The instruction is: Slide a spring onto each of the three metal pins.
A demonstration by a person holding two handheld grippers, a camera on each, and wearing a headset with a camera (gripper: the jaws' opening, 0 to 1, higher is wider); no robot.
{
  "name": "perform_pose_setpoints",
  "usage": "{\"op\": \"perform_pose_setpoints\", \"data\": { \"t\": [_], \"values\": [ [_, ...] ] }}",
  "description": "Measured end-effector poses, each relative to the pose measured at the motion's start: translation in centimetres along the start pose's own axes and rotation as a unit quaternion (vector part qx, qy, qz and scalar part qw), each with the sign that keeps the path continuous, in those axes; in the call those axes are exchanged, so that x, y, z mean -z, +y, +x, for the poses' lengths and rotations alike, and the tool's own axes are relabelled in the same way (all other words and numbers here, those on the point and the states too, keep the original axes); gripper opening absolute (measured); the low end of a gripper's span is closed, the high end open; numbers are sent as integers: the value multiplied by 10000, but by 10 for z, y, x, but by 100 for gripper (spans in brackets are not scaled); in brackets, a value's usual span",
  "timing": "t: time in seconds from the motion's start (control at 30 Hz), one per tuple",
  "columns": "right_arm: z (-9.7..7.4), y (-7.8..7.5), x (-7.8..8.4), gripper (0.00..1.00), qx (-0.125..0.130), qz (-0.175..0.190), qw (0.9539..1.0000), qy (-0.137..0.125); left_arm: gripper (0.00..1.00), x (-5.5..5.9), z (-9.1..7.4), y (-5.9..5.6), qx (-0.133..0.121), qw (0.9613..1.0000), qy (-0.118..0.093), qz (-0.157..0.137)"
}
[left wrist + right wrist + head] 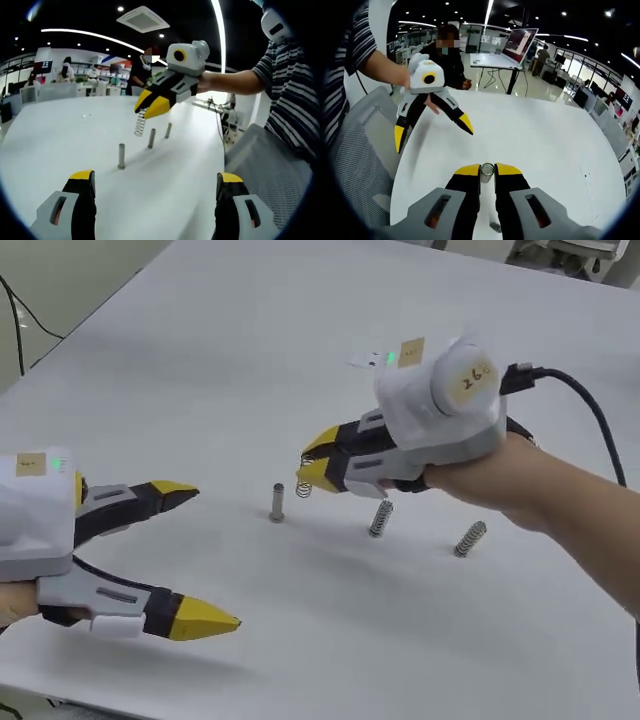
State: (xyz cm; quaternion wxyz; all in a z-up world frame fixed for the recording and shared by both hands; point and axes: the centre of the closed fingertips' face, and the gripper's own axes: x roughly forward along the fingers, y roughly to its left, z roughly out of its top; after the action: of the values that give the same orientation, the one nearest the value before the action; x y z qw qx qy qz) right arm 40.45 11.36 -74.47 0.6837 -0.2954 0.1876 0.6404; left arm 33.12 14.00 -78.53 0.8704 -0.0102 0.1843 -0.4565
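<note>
- Right gripper (304, 470): jaws nearly closed, pinching the upper end of a spring (304, 486) between the yellow tips. In the right gripper view I see the coils wedged between my two tips.
- Spring orientation: long axis near upright with a slight lean. The free end points down toward the table (200, 360) and hangs clear of it.
- Spring location: in the air, just beside the bare pin (277, 502) on the side of the other pins. Its lower end is about level with the pin top and is not over it.
- Bare pin stands upright. The two other pins (380, 518) (470, 538) each carry a spring and lean a little. All three sit in a rough row.
- Left gripper (212, 556): jaws spread wide, nothing between them, hovering well apart from the pins.
</note>
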Motion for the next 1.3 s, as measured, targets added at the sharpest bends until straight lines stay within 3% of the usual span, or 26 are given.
{"op": "perform_pose_setpoints", "data": {
  "t": [0.2, 0.53, 0.8, 1.3],
  "values": [
    [10, -8, 1, 7, -53, -72, 9998, 154, 98, -1, -2, 1, -34, 10000, -17, 23],
    [18, -6, -8, 7, -97, 29, 9999, 5, 98, -1, -2, 1, -60, 10000, -20, 53],
    [21, -13, -5, 7, -25, 46, 10000, 29, 97, -1, -2, 2, -66, 10000, -20, 46],
    [32, -11, -3, 7, -127, 233, 9996, 41, 97, -1, -1, 3, -82, 10000, -34, 12]
  ]
}}
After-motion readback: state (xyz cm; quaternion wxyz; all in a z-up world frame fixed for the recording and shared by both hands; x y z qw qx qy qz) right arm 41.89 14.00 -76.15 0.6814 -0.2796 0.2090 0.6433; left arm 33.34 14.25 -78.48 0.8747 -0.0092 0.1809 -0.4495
